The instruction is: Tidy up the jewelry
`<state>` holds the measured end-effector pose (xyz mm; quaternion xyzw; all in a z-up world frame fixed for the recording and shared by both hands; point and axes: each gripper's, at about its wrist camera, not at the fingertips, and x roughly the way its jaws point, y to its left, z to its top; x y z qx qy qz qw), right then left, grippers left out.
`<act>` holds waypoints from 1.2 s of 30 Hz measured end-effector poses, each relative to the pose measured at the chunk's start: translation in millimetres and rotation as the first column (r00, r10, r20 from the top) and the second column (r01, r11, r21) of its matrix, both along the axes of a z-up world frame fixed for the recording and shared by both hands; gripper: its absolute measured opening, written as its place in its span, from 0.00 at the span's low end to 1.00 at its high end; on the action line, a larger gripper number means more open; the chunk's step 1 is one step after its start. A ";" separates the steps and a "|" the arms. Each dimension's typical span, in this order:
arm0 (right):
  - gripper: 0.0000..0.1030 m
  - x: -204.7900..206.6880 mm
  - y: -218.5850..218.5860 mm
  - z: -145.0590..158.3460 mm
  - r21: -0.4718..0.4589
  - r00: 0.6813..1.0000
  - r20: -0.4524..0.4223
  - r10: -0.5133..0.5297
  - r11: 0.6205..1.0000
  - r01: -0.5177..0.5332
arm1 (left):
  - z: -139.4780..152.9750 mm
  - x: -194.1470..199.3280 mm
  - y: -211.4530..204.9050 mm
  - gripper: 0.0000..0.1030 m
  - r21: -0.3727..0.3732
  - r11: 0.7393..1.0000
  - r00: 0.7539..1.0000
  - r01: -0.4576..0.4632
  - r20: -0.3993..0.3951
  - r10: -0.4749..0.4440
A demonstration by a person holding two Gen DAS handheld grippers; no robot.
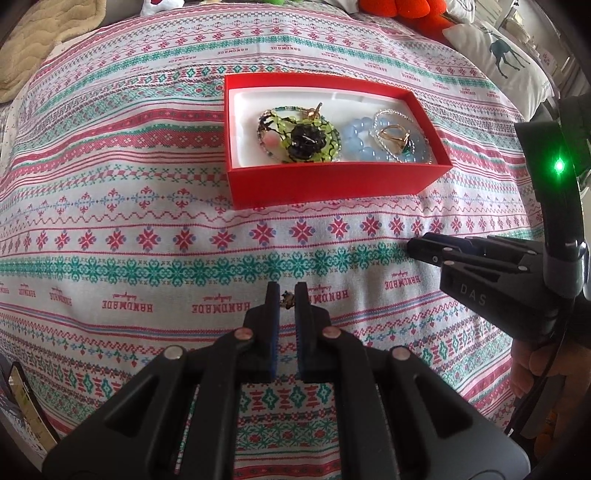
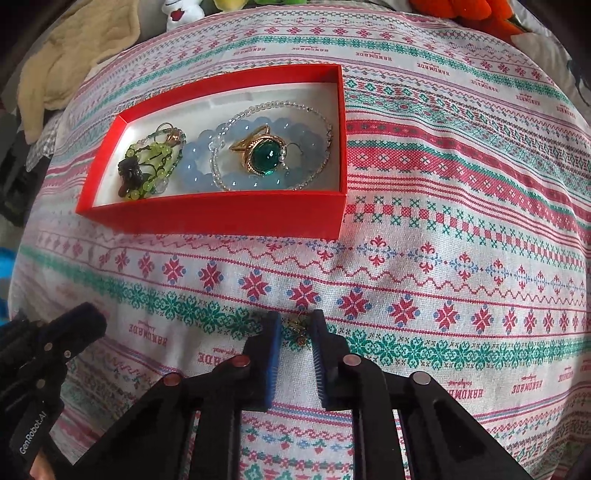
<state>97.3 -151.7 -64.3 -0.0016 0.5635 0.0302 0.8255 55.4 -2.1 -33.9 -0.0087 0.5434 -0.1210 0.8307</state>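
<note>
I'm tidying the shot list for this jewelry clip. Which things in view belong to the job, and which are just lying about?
Belongs:
- red cardboard box with white lining
- pale blue bead bracelet
- gold ring with green stone
- green bead piece
- small gold piece between the right gripper's fingers
- small dark piece in the left gripper

Lying about:
- orange plush toy
- white deer-print pillow
- beige blanket

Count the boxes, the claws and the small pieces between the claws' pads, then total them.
Box: 1
Claws: 2 (left claw, right claw)
Pieces: 2 (left piece, right piece)
Total: 5
</note>
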 end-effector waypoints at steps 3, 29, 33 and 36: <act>0.10 -9.3 2.3 -2.5 -0.006 1.000 0.010 0.011 1.000 -0.011 | -0.5 1.1 -3.1 0.08 0.003 1.000 1.000 -0.002 0.001 0.002; 0.09 -19.0 0.0 77.8 0.104 0.974 0.228 0.006 0.994 -0.030 | 43.9 29.0 11.2 0.08 -0.114 0.993 0.983 -0.026 0.176 0.046; 0.09 -1.8 0.9 80.3 0.116 0.967 0.256 -0.006 0.993 -0.024 | 45.5 41.6 7.5 0.09 -0.107 0.994 0.974 -0.034 0.221 0.057; 0.09 4.1 2.3 79.4 0.117 0.963 0.269 -0.006 0.993 -0.027 | 45.0 51.3 5.7 0.09 -0.099 0.994 0.968 -0.038 0.244 0.062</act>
